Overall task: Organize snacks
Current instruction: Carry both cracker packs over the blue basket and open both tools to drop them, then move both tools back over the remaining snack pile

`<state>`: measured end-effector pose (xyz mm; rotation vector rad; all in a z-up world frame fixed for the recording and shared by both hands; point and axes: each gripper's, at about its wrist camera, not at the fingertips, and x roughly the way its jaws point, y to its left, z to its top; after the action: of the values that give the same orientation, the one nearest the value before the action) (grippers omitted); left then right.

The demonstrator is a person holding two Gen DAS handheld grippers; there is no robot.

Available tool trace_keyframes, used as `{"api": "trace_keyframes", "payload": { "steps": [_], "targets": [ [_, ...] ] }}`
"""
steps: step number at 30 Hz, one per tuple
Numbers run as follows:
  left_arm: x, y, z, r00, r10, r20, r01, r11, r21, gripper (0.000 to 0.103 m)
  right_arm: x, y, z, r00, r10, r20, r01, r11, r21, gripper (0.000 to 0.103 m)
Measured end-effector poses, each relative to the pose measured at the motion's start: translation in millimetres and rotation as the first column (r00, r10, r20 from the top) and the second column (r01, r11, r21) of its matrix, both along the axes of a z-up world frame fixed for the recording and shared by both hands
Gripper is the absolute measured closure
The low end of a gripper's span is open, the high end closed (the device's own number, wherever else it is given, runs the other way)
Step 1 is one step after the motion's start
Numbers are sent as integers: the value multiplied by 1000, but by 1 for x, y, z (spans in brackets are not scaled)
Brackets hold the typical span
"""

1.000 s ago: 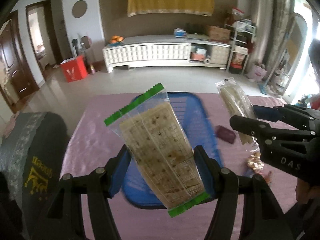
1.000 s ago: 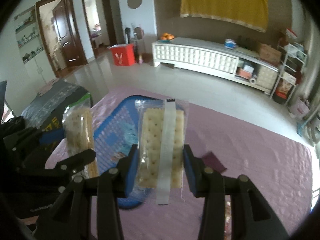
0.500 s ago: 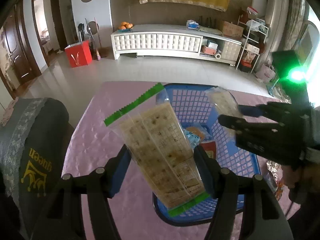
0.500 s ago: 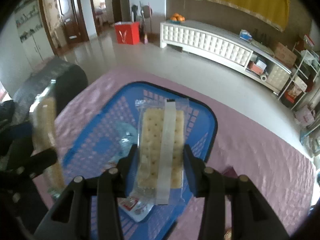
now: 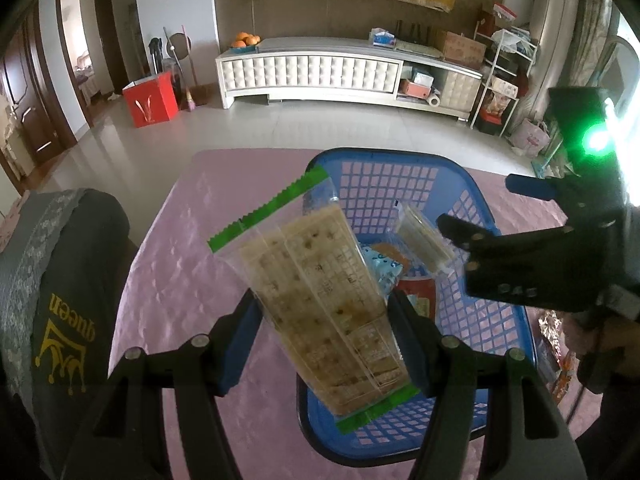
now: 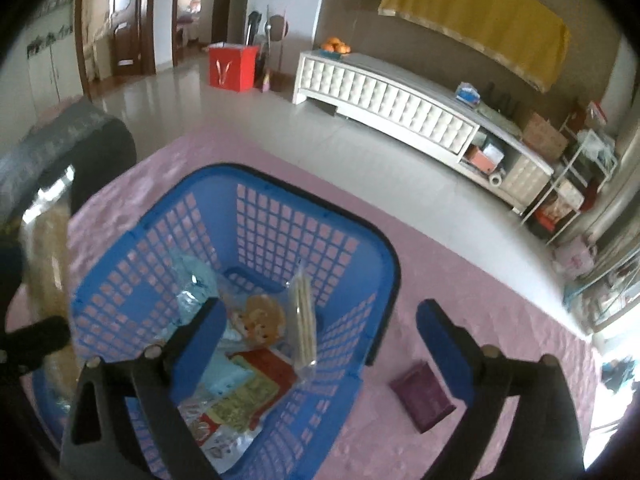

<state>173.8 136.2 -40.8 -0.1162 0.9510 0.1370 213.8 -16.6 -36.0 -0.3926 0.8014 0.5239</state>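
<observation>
Snacks are going into the blue basket point(image 6: 256, 216) one packet at a time. The right tongs point(image 6: 320, 320) have just been opening and are now standing wide and empty above the basket; the cracker packet point(image 6: 304, 316) is standing on edge inside it, among other wrappers, clear of both pads. The left tongs point(image 5: 324, 332) are gripping a green-edged cracker packet point(image 5: 320, 292) by its sides, hovering over the basket's near rim. That drop looks like the step now in hand; the next move probably calls for carrying this packet further over the open middle and spreading the pads so it is falling inside, not on the rim. A small dark red packet point(image 6: 422, 394) is lying on the table just beside the basket and is likely waiting its turn.

Pink quilted cloth point(image 5: 192, 264) is covering the table. Beyond it a pale tiled floor is running to a long white cabinet point(image 5: 312, 74), with a red box point(image 5: 150, 98) near a doorway and a yellow cloth point(image 6: 480, 20) hanging on the wall.
</observation>
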Motion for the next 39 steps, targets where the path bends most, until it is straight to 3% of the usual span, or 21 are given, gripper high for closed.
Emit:
{"api": "trace_keyframes", "payload": {
  "steps": [5, 10, 19, 22, 29, 33, 39],
  "targets": [
    [0, -5, 5, 1000, -20, -1, 20, 1000, 6, 41, -8, -11, 17, 999, -21, -31, 22, 999, 49, 5],
    [5, -12, 2, 999, -51, -11, 51, 999, 15, 41, -20, -17, 25, 999, -26, -26, 27, 999, 41, 5],
    [16, -24, -28, 988, -134, -73, 136, 991, 15, 41, -26, -25, 14, 997, -59, -54, 61, 998, 29, 5],
    [17, -28, -30, 987, -149, -62, 154, 985, 73, 40, -26, -26, 9, 996, -69, -59, 70, 997, 19, 5],
    [13, -33, -35, 981, -170, -89, 176, 982, 62, 38, -31, -25, 3, 993, -83, -80, 86, 996, 32, 5],
    [1, -29, -27, 983, -171, -65, 172, 985, 14, 32, -38, -27, 9, 995, -77, -67, 79, 996, 33, 5],
    [-18, -38, -2, 986, -165, -5, 165, 986, 20, 31, -55, -37, 29, 996, -73, -43, 76, 994, 77, 5]
  ]
}}
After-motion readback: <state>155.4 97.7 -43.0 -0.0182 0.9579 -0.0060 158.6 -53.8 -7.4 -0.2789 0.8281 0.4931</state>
